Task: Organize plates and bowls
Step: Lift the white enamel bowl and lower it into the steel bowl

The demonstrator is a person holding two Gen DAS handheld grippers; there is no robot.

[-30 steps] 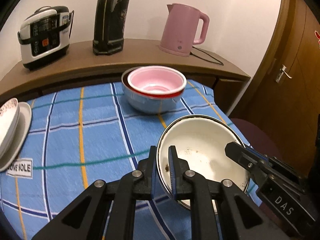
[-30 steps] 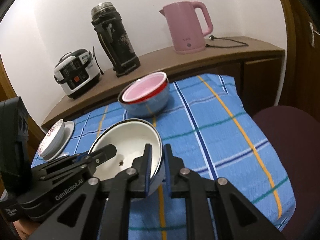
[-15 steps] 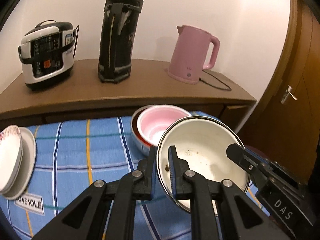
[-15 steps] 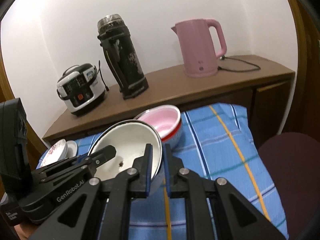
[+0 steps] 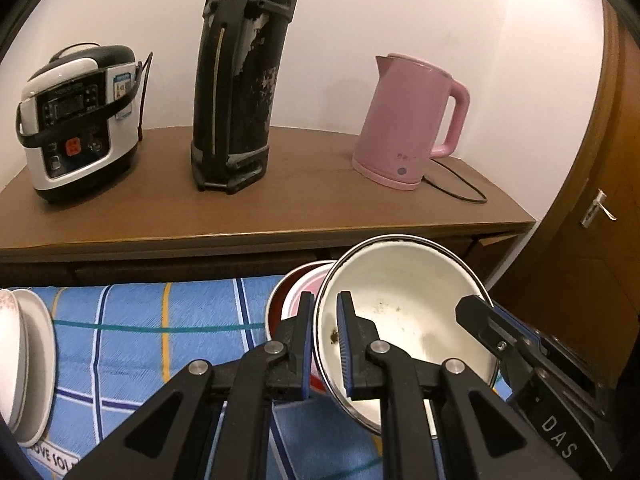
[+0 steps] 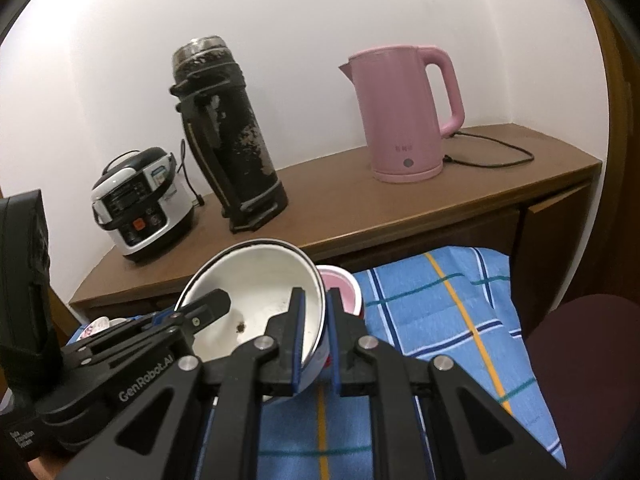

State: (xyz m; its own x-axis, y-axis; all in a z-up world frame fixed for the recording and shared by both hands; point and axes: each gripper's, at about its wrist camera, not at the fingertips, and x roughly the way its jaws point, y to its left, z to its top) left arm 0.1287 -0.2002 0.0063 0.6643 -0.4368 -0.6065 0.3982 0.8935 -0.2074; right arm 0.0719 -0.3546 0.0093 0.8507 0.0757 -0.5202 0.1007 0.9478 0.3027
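Note:
A white enamel bowl (image 5: 404,304) with a dark rim and brown specks inside is held in the air by both grippers. My left gripper (image 5: 325,308) is shut on its left rim. My right gripper (image 6: 316,312) is shut on its right rim, and it shows in the left wrist view (image 5: 480,316) too. The bowl (image 6: 256,280) hangs just in front of and above the nested pink bowl (image 6: 340,286), which sits in a red one (image 5: 280,304); most of that stack is hidden. Stacked plates (image 5: 24,360) lie at the table's left edge.
A blue checked cloth (image 5: 160,332) covers the table. Behind it a wooden sideboard (image 5: 280,204) carries a rice cooker (image 5: 76,120), a tall black flask (image 5: 240,80) and a pink kettle (image 5: 408,120) with its cord. A dark red chair (image 6: 580,360) is at the right, a door (image 5: 600,200) beyond.
Both grippers have lifted the white bowl off the cloth and carried it forward toward the pink bowl stack. The stack is now mostly covered by the white bowl.

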